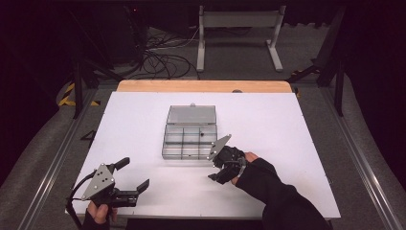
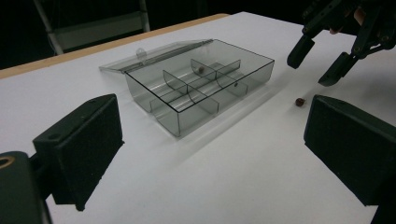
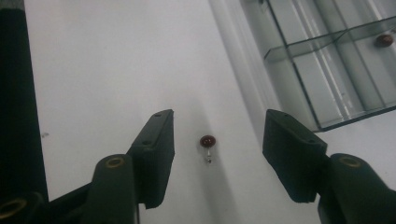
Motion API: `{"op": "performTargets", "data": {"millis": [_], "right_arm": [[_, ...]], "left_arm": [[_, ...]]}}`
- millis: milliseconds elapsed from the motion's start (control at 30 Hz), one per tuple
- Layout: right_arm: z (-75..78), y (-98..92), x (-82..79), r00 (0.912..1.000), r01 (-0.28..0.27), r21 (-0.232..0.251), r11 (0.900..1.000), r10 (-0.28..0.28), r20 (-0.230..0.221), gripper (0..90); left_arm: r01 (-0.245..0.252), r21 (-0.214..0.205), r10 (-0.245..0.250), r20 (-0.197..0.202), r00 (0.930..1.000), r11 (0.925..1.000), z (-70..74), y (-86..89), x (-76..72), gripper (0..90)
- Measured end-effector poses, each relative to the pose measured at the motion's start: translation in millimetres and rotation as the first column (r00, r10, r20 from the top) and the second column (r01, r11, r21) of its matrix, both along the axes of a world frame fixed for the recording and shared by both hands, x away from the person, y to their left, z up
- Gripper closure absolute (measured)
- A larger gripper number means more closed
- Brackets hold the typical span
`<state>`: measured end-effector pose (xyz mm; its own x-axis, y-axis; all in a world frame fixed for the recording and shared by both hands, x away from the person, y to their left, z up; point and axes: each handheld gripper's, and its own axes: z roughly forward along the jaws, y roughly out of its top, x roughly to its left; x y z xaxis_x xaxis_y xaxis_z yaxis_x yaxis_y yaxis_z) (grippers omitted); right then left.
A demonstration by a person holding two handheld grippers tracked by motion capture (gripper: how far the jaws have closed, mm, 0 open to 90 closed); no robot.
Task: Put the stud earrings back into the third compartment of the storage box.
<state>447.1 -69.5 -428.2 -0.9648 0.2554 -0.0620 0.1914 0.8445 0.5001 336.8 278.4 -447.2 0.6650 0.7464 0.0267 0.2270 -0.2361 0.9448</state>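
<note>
Beside the open clear compartment box, on the white table: one small dark red bead between the wide-open, empty right gripper; second bead inside a compartment; left gripper well apart, wide open, empty.

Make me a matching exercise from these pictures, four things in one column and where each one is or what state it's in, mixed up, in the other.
Things:
1. left gripper
2. right gripper
3. loose bead
4. box lid

Places or states:
A. folded back flat behind the clear box
B. on the white table, outside the box
C. open, near the front left corner of the table
D. open, fingers either side of a bead

Pairs: 1-C, 2-D, 3-B, 4-A
</note>
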Motion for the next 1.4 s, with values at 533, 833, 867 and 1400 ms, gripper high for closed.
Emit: {"op": "performTargets", "data": {"millis": [533,833,867,1400], "right_arm": [[-22.1,15.8,1.5,0.998,-0.049,-0.159,0.9861,0.041,-0.048,68.8],[-29.3,20.7,3.5,0.9979,-0.052,-0.203,0.9779,0.043,-0.048,79.1],[-29.3,20.7,3.5,0.9979,-0.052,-0.203,0.9779,0.043,-0.048,79.1],[-21.5,20.2,2.5,0.9986,-0.042,-0.164,0.9856,0.036,-0.038,79.4]], "left_arm": [[0.001,-0.004,-0.001,0.0,1.0,1.0,-0.2,0.0,0.2,5.1],[0.001,0.001,-0.001,0.002,1.0,1.0,0.0,0.8,0.7,5.1],[0.001,0.001,-0.001,0.001,1.0,1.0,0.0,0.7,0.7,5.1],[0.002,0.002,-0.002,0.002,1.0,1.0,0.3,1.2,0.6,5.1]]}}
